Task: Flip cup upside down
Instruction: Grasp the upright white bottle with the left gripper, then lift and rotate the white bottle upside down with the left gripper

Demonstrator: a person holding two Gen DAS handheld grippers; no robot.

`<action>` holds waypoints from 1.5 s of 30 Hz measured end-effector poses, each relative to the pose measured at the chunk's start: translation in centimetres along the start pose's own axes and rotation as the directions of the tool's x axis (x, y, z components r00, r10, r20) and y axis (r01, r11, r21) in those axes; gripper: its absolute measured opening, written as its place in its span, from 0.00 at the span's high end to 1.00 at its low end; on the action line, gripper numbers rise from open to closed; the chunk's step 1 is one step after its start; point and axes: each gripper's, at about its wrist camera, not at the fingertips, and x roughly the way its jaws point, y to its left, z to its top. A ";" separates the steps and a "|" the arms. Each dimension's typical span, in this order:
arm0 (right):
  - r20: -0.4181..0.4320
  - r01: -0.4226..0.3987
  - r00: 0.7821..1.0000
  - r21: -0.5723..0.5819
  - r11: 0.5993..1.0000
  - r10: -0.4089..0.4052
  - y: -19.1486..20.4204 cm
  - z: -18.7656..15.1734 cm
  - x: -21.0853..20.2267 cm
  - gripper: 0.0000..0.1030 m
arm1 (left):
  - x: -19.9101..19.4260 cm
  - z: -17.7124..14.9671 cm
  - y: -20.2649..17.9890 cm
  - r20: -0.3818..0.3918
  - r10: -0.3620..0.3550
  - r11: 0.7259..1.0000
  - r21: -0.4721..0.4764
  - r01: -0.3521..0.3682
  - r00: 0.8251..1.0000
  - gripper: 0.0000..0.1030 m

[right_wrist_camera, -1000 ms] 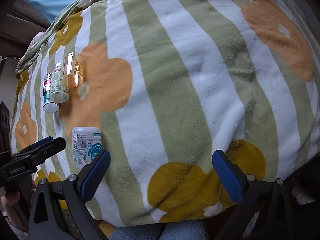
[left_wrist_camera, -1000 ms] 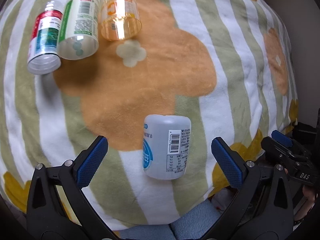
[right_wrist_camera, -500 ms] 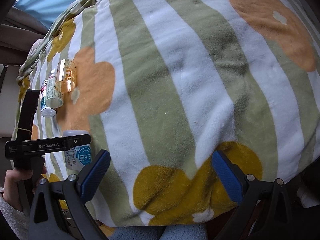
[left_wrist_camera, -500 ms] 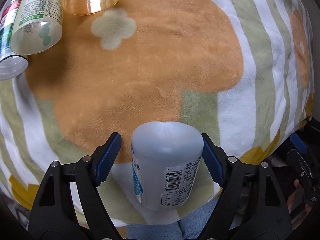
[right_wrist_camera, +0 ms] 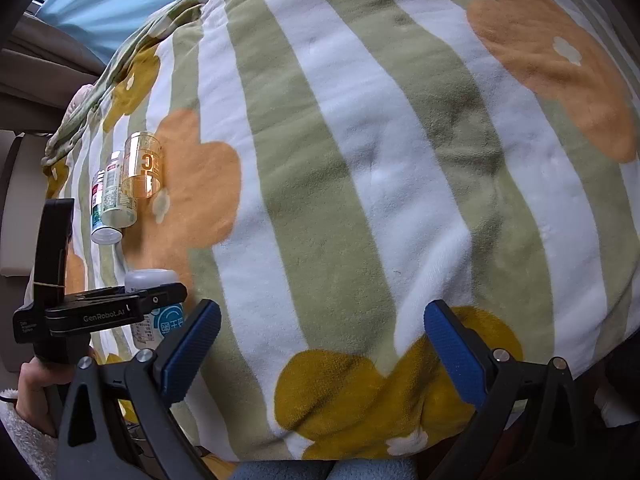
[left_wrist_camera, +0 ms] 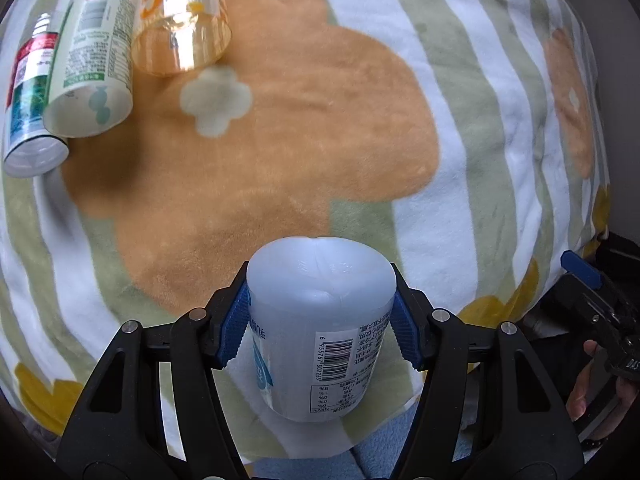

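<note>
A white translucent cup [left_wrist_camera: 320, 280] with a barcode label lies on its side, its closed base pointing away from the camera. My left gripper [left_wrist_camera: 320, 328] is shut on it, one blue pad pressed against each side wall. Its mouth end is hidden below, near the gripper body. Whether it rests on the blanket [left_wrist_camera: 400, 80] or is just off it, I cannot tell. The right wrist view shows the same cup [right_wrist_camera: 150, 278] at lower left, inside the left gripper [right_wrist_camera: 120, 308]. My right gripper [right_wrist_camera: 320, 344] hangs open over the striped blanket with nothing between its fingers.
An orange see-through cup [left_wrist_camera: 182, 24], a green-label bottle [left_wrist_camera: 94, 64] and a red-and-blue-label bottle [left_wrist_camera: 30, 104] lie side by side at the far left. The blanket's front edge drops off just under both grippers. A hand [left_wrist_camera: 580, 384] holds the right tool at the right edge.
My left gripper moved forward around the white cup and its fingers came together on its sides. The right gripper stayed open and shifted only slightly.
</note>
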 end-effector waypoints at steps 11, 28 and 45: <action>-0.015 -0.002 1.000 -0.034 0.999 0.002 0.8 -1.1 1.6 0.01 | -2.8 -3.8 -0.5 0.467 -0.007 0.998 0.054 -0.020 0.884 0.43; -0.011 -0.003 1.000 -0.090 0.996 0.002 1.3 -2.3 3.0 0.01 | -0.7 -7.2 1.9 0.560 -0.028 0.999 -0.001 0.034 0.828 0.43; -0.013 -0.002 1.000 -0.144 0.990 0.000 2.4 -2.5 3.5 0.01 | 0.2 -10.4 1.3 0.478 -0.039 0.999 0.014 0.037 0.877 0.34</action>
